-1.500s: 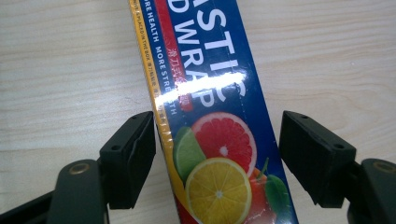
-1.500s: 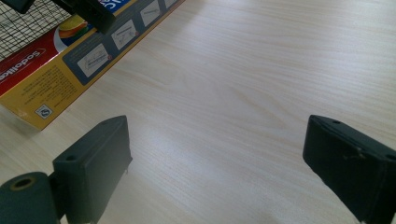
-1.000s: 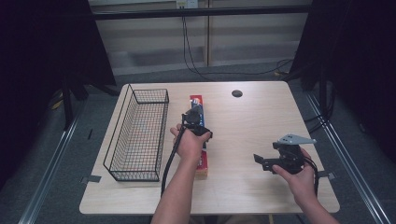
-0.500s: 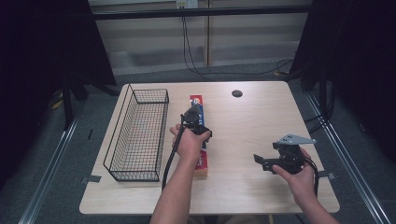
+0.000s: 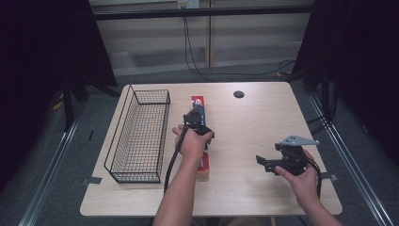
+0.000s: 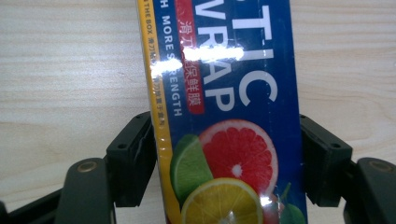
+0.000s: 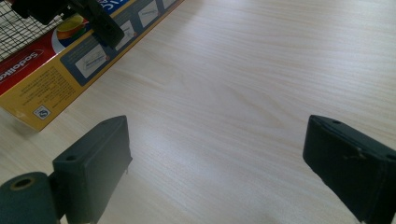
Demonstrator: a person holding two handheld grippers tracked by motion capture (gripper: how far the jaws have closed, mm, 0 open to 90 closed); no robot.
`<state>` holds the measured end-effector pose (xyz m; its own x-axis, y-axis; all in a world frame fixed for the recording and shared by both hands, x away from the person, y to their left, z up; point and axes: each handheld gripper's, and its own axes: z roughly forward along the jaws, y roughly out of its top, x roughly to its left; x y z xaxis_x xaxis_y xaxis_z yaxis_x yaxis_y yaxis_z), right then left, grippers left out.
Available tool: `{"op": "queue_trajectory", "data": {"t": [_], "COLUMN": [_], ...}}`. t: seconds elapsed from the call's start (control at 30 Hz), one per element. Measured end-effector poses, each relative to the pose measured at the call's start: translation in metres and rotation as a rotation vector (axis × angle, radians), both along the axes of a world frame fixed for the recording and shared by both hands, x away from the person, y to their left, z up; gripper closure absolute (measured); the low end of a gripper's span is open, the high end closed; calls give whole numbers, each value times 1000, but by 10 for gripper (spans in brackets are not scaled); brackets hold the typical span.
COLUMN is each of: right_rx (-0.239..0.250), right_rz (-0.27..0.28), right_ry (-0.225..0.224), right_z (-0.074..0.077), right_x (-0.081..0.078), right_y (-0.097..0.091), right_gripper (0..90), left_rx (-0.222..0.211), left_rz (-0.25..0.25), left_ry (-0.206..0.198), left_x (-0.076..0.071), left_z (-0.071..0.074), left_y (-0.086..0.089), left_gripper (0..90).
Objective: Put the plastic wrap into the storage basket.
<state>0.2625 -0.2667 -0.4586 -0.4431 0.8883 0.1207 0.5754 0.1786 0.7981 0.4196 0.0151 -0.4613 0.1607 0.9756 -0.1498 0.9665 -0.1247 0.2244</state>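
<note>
A long plastic wrap box [image 5: 203, 165], blue and red with citrus pictures, lies flat on the table beside the wire basket. My left gripper [image 5: 197, 123] points down at the box's middle. In the left gripper view its two pads [image 6: 133, 158] press against the long sides of the box [image 6: 229, 93], so it is shut on it. My right gripper [image 5: 264, 164] hovers over bare wood at the front right, apart from the box. Its jaws stand wide open around nothing [image 7: 224, 163]. The right gripper view catches the box's near end [image 7: 51, 74] and the left gripper [image 7: 70, 9] on it.
A black wire basket [image 5: 136, 176] stands lengthwise along the table's left side, right next to the box. A small dark round cap [image 5: 238, 94] sits near the far edge. Bare wooden tabletop [image 5: 254, 122] lies between the two hands. Dark floor and cables surround the table.
</note>
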Motion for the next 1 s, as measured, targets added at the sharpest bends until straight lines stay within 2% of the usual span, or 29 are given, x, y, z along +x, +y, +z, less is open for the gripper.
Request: {"op": "queue_trajectory", "data": {"t": [0.2,0.3,0.33,0.47,0.7,0.83,1.0], "right_rx": [0,0,1,-1,1,2,1], "right_rz": [0,-2,0,0,-5,-2,-3], "right_ry": [1,1,1,-2,1,0,2], "right_z": [0,0,0,0,0,1,0], "right_x": [0,0,0,0,-1,-1,-1], "right_y": [0,0,0,0,-1,-1,-1], "right_gripper": [76,76,76,76,76,76,76], "left_rx": [9,29,48,74,71,50,47], "left_rz": [9,28,38,45,43,46,50], "left_ry": [8,11,23,46,54,67,75], "left_x": [1,0,1,3,4,5,6], "left_z": [-1,0,2,3,3,1,1], "left_y": [-2,-4,-6,-9,-9,-7,-6], "left_gripper": [316,343,352,370,364,351,347]}}
